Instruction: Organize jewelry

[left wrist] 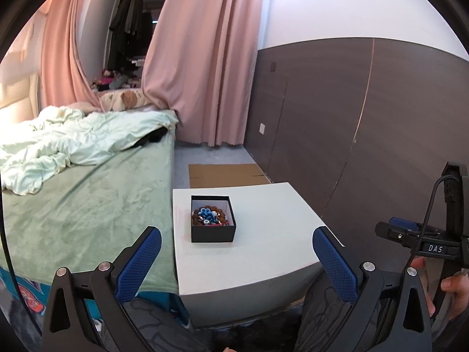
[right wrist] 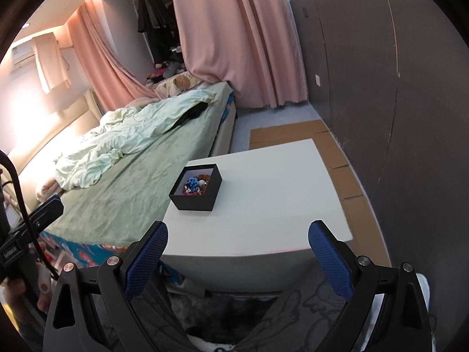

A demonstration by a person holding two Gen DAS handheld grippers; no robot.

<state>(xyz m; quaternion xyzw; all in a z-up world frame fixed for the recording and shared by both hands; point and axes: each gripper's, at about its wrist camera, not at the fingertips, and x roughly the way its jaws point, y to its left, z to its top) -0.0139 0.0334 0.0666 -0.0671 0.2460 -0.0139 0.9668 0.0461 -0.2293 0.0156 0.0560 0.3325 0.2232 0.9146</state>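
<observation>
The black jewelry box (left wrist: 213, 220), lidless and holding a tangle of blue, brown and pale beaded jewelry (left wrist: 208, 216), is observed on the white tabletop (left wrist: 263, 234) toward the edge nearest the bed (left wrist: 88, 199). Both the left hand-held gripper (left wrist: 236, 259) and the right hand-held gripper (right wrist: 238, 253) are held spread and empty, well short of the box. It is judged that one gripper should be lowered from above over a single outlying strand, while the box wall is steadied by the other.
</observation>
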